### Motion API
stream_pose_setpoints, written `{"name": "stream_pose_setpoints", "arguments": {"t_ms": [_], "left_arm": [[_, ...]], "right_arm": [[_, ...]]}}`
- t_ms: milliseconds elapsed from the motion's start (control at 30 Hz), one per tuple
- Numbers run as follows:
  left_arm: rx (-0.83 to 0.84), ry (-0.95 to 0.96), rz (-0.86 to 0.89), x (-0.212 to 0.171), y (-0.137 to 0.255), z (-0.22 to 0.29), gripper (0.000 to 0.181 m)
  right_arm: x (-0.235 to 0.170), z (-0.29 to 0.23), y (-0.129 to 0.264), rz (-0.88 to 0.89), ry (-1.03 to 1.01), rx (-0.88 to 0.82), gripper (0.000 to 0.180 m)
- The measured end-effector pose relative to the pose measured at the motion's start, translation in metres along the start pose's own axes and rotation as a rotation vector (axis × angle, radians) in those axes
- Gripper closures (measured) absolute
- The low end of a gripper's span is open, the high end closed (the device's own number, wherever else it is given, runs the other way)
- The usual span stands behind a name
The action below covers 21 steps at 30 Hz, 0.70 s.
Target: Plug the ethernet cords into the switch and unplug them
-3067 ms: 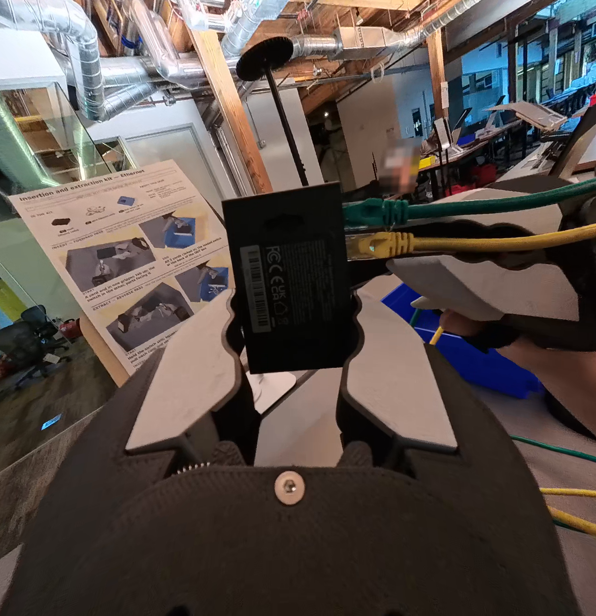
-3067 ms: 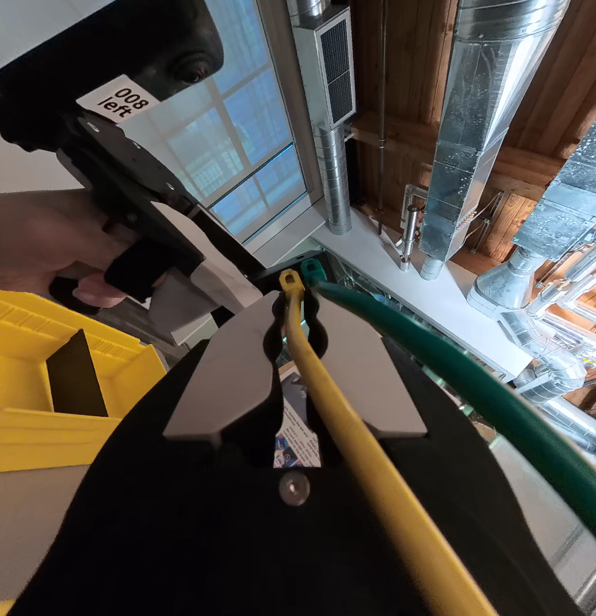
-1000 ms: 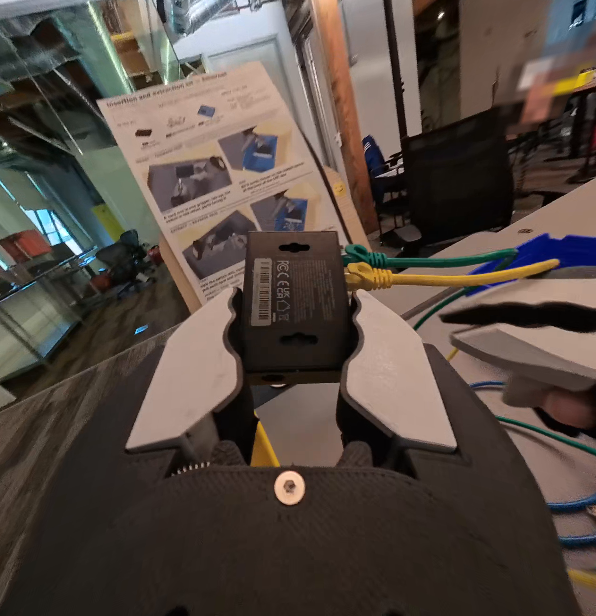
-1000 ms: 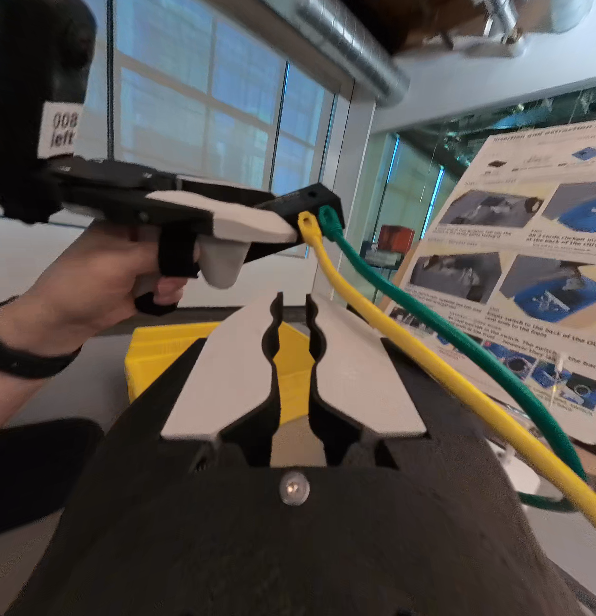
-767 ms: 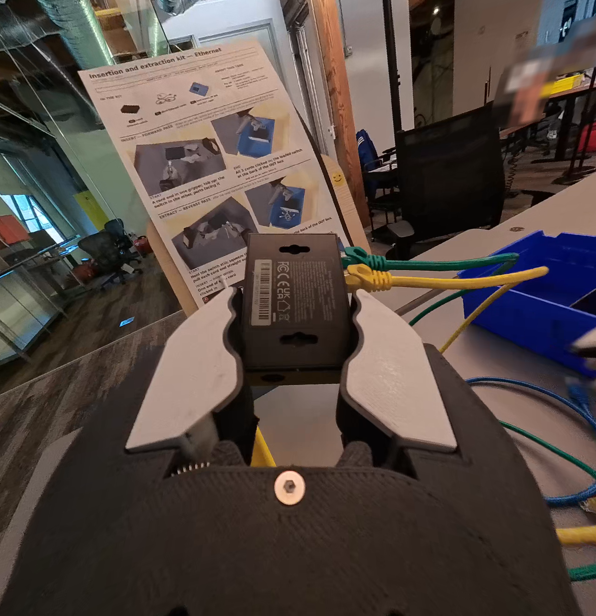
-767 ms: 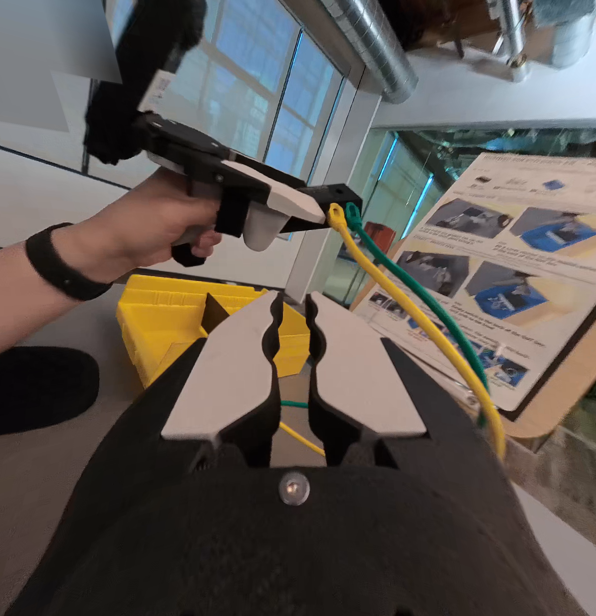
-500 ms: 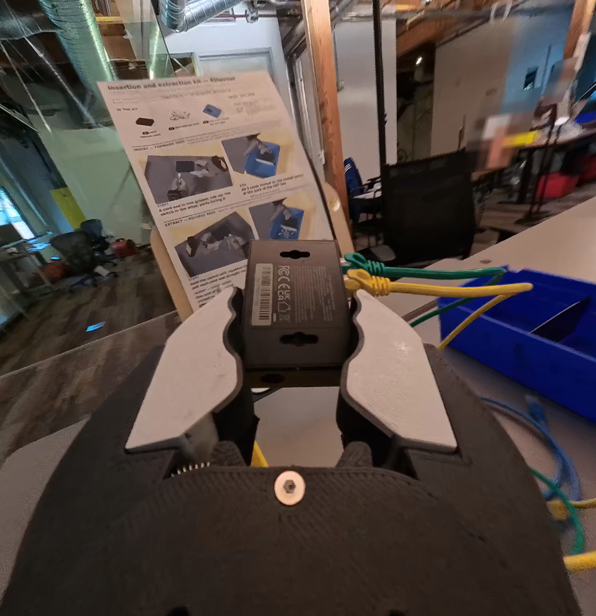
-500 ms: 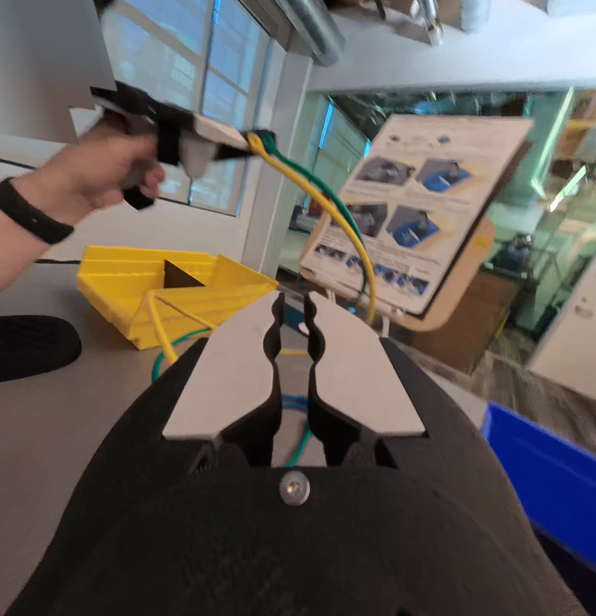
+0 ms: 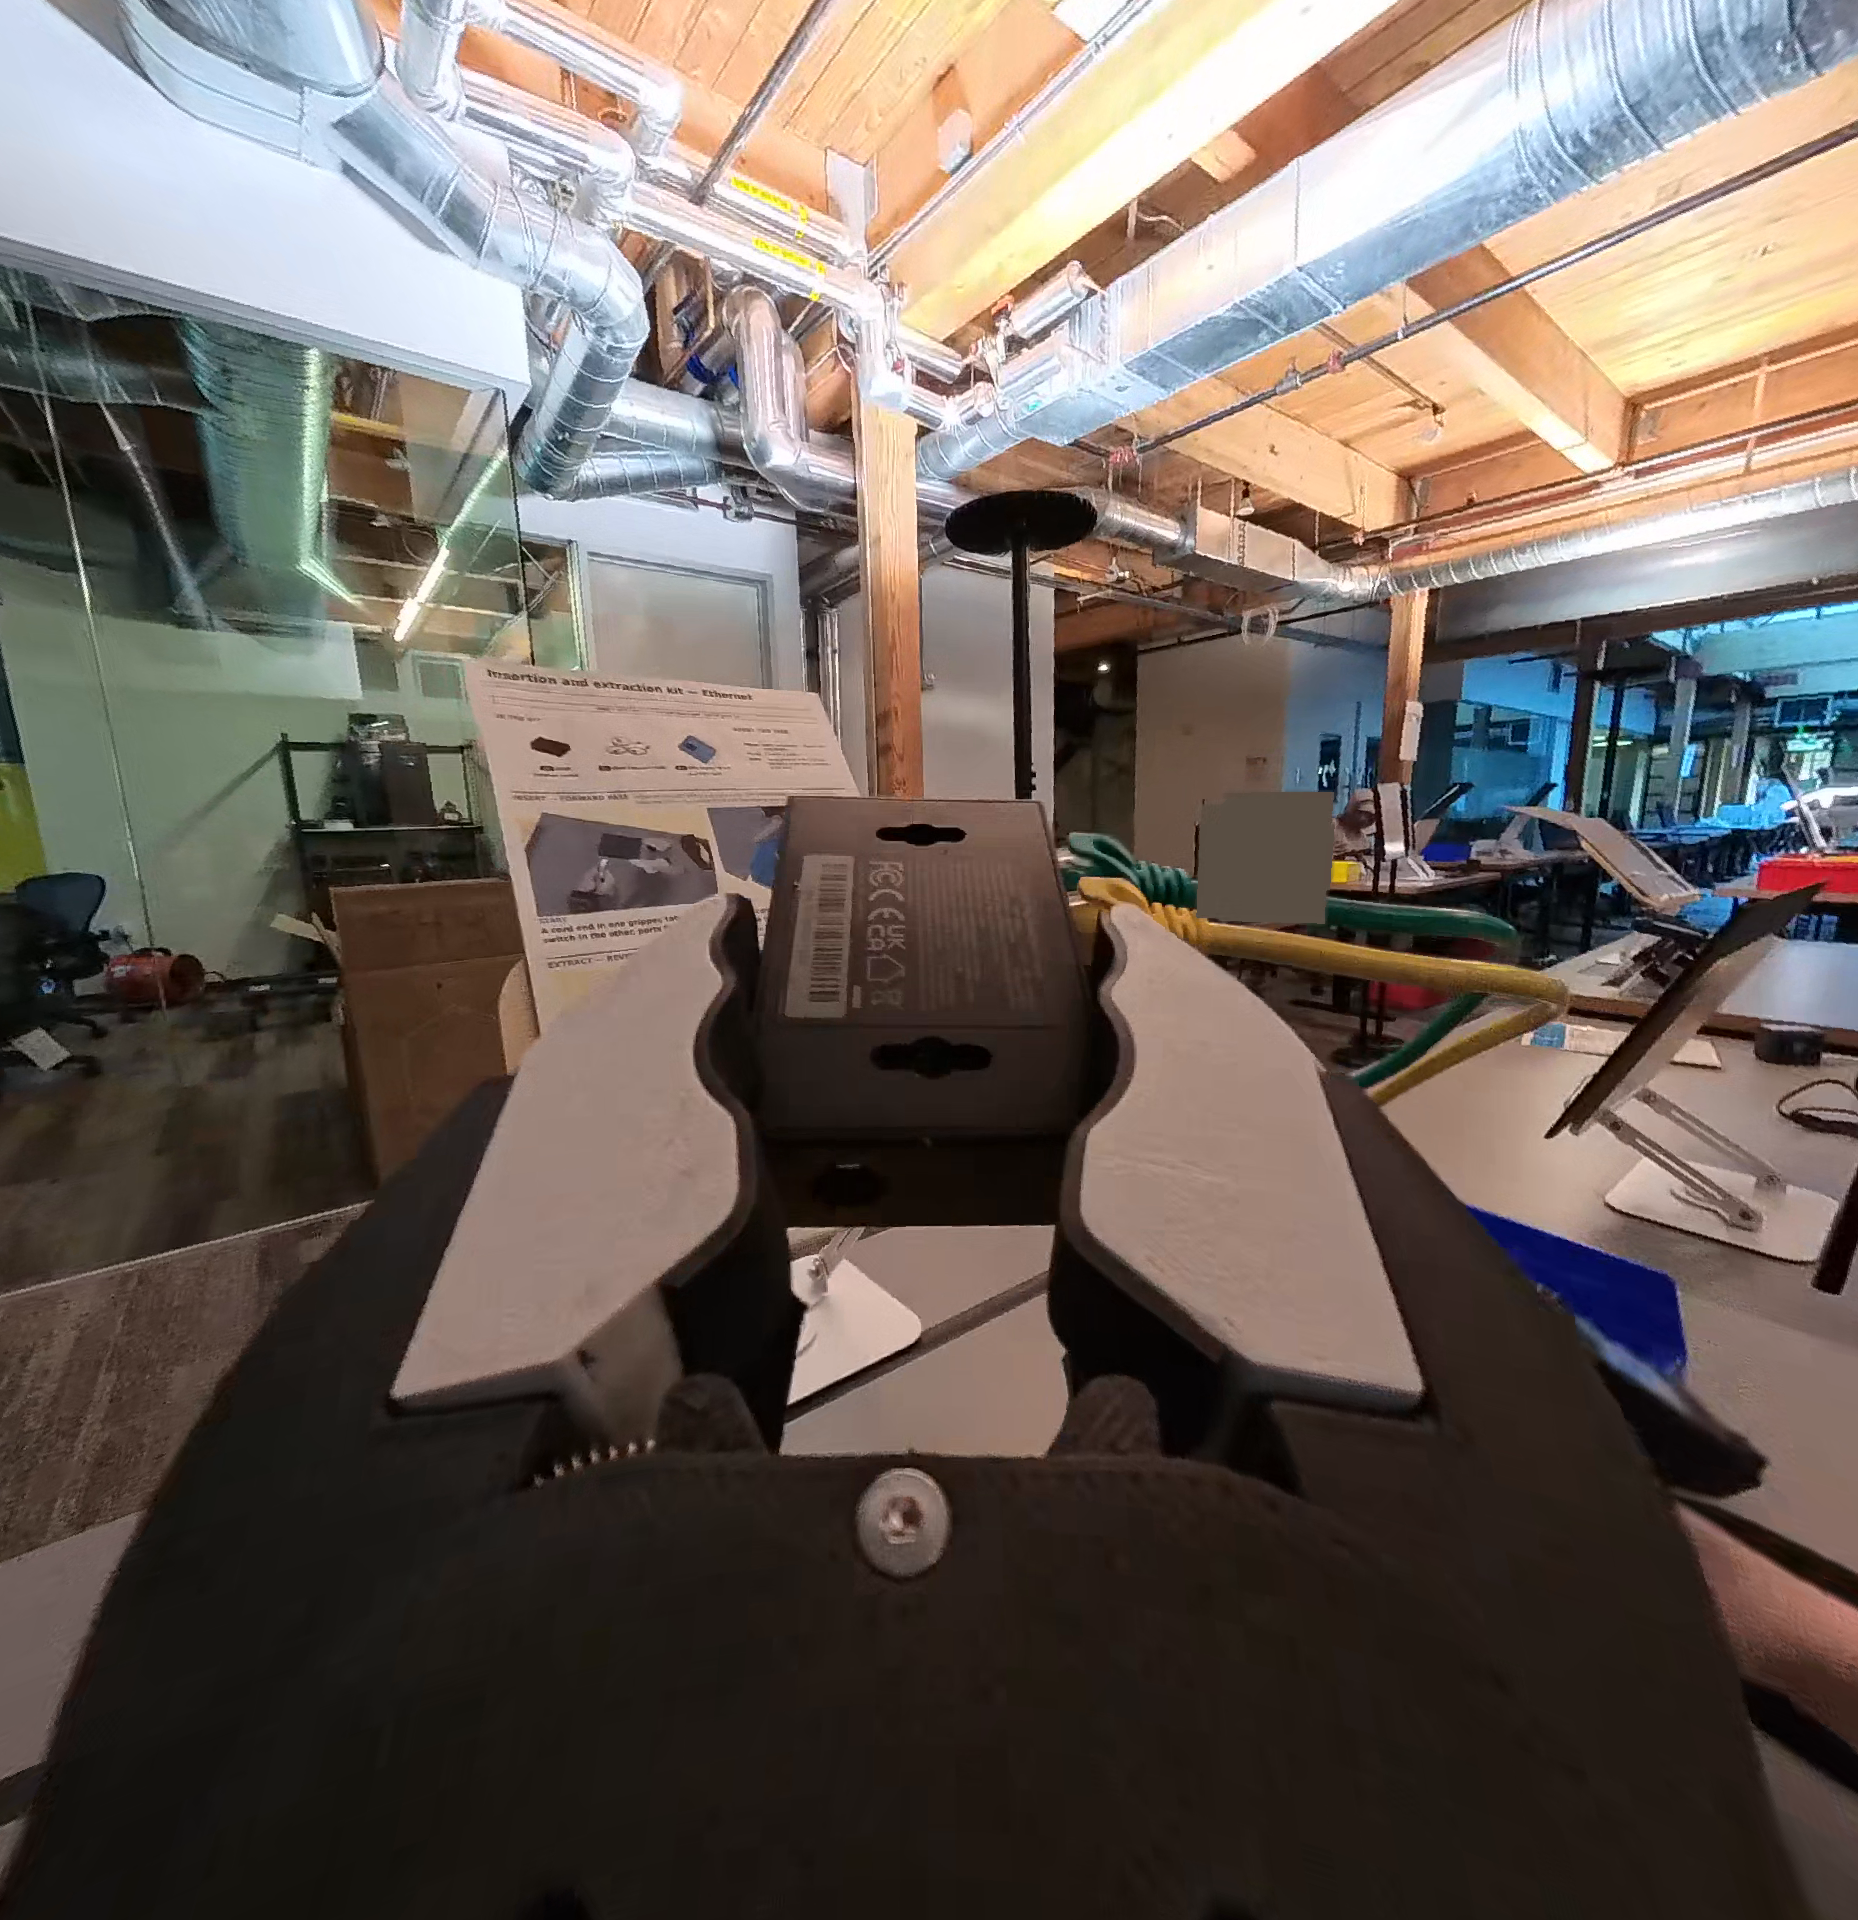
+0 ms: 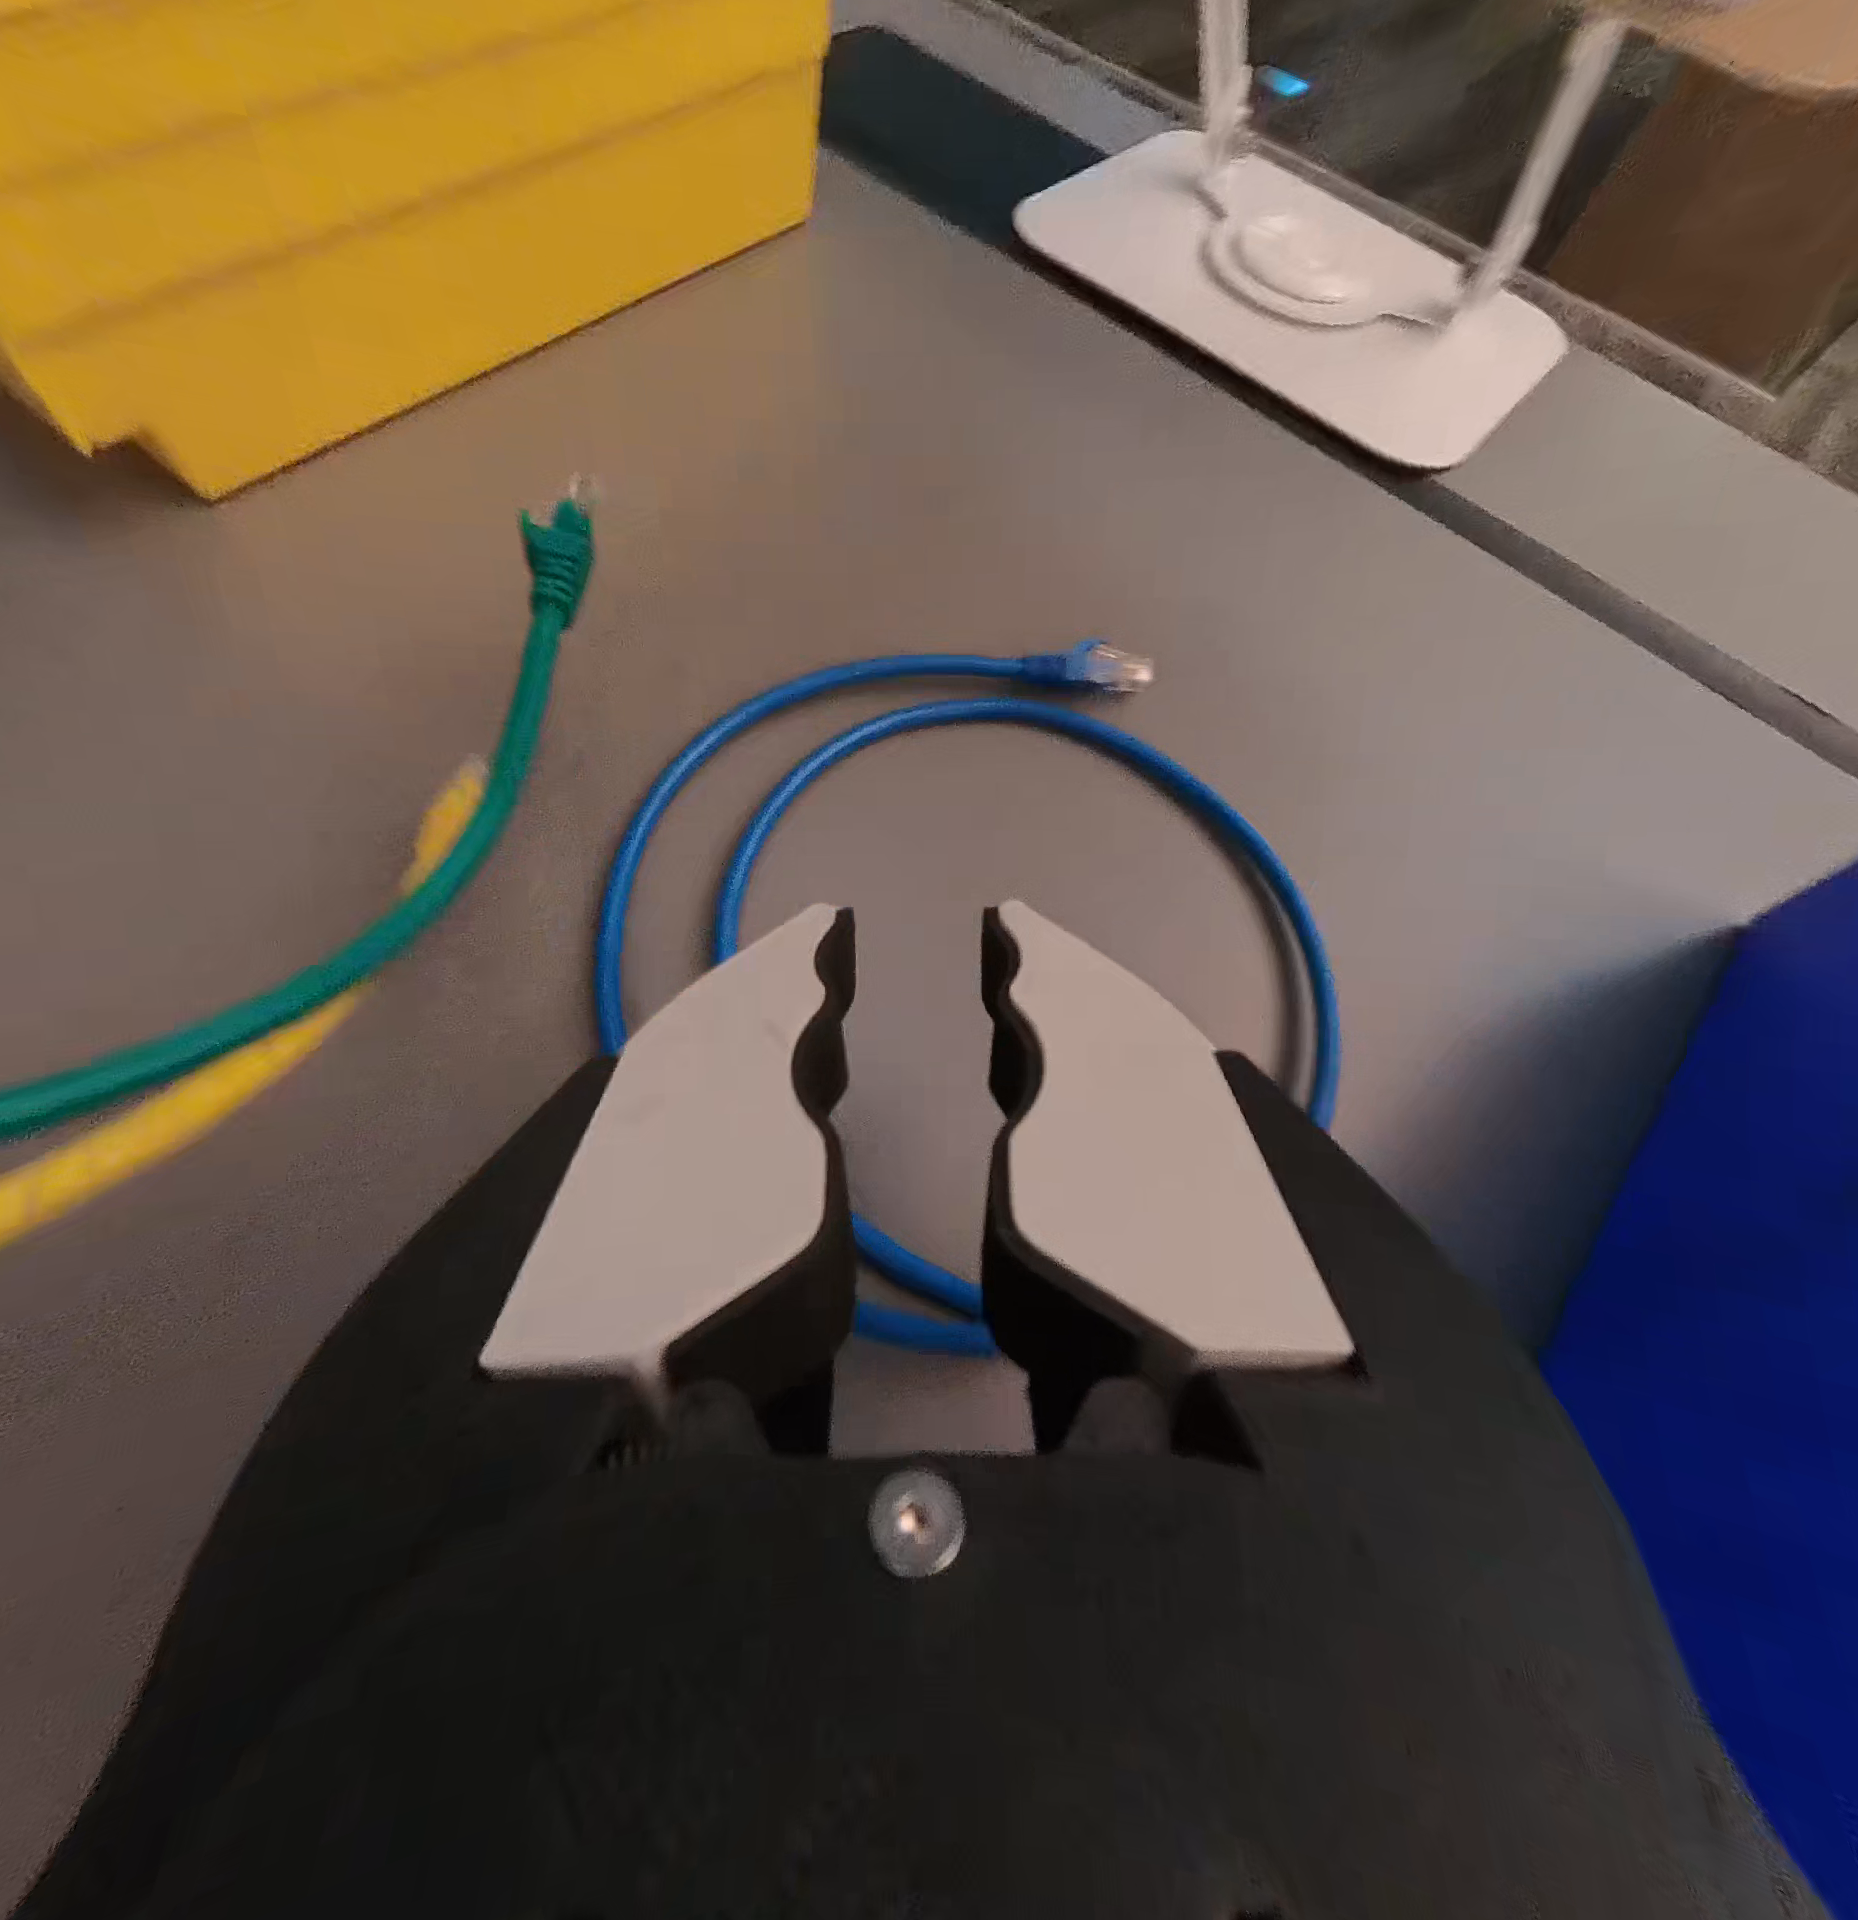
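My left gripper (image 9: 920,914) is shut on the black switch (image 9: 920,961) and holds it up in the air, underside towards the camera. A green cord (image 9: 1413,917) and a yellow cord (image 9: 1351,961) are plugged into the switch's right side and hang off to the right. My right gripper (image 10: 917,920) is open and empty, pointing down at the grey table (image 10: 1008,499) over a coiled blue cord (image 10: 966,717) with a free plug (image 10: 1096,665). The loose ends of the green cord (image 10: 509,748) and yellow cord (image 10: 447,816) lie on the table to its left.
A yellow bin (image 10: 364,197) stands at the table's far left and a blue bin (image 10: 1725,1247) at the right, also showing in the left wrist view (image 9: 1590,1299). A white stand base (image 10: 1289,312) holds the instruction board (image 9: 634,810) at the table's back edge. Spacing between my two grippers at the tips: around 45 centimeters.
My right gripper let go of the yellow cord, drew away from the switch, swung down to the table over the blue cord and opened wider. My left gripper tilted up, still holding the switch.
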<state>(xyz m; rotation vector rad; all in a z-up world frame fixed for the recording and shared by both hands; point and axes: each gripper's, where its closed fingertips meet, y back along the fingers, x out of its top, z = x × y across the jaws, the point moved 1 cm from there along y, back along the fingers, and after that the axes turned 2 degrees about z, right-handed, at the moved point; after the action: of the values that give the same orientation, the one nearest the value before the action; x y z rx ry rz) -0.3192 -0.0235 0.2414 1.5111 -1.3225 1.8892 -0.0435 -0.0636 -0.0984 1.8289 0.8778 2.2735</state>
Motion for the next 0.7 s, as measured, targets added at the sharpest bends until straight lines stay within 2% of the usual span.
{"name": "stream_pose_setpoints", "arguments": {"t_ms": [167,333,433,467,533,600,700], "left_arm": [[-0.079,0.061,-0.05,-0.016,-0.012,0.006,0.121],[-0.082,0.04,-0.093,-0.03,-0.022,0.011,0.121],[-0.087,0.049,-0.01,-0.019,-0.016,0.01,0.145],[-0.106,0.079,0.02,-0.013,-0.012,0.011,0.181],[-0.072,0.143,0.063,-0.007,-0.007,0.002,0.181],[-0.081,0.117,-0.056,-0.025,-0.013,0.001,0.181],[-0.132,0.141,-0.135,-0.05,-0.026,0.004,0.181]], "right_arm": [[0.005,-0.006,-0.034,-0.016,-0.034,0.03,0.152],[0.032,0.02,-0.082,-0.025,-0.289,-0.009,0.149],[0.026,0.027,-0.106,-0.167,-0.355,-0.066,0.146],[0.022,0.029,-0.112,-0.209,-0.355,-0.097,0.146],[0.012,0.028,-0.121,-0.276,-0.39,-0.128,0.144],[0.008,0.026,-0.128,-0.29,-0.379,-0.143,0.147],[0.009,0.03,-0.123,-0.261,-0.354,-0.192,0.147]]}}
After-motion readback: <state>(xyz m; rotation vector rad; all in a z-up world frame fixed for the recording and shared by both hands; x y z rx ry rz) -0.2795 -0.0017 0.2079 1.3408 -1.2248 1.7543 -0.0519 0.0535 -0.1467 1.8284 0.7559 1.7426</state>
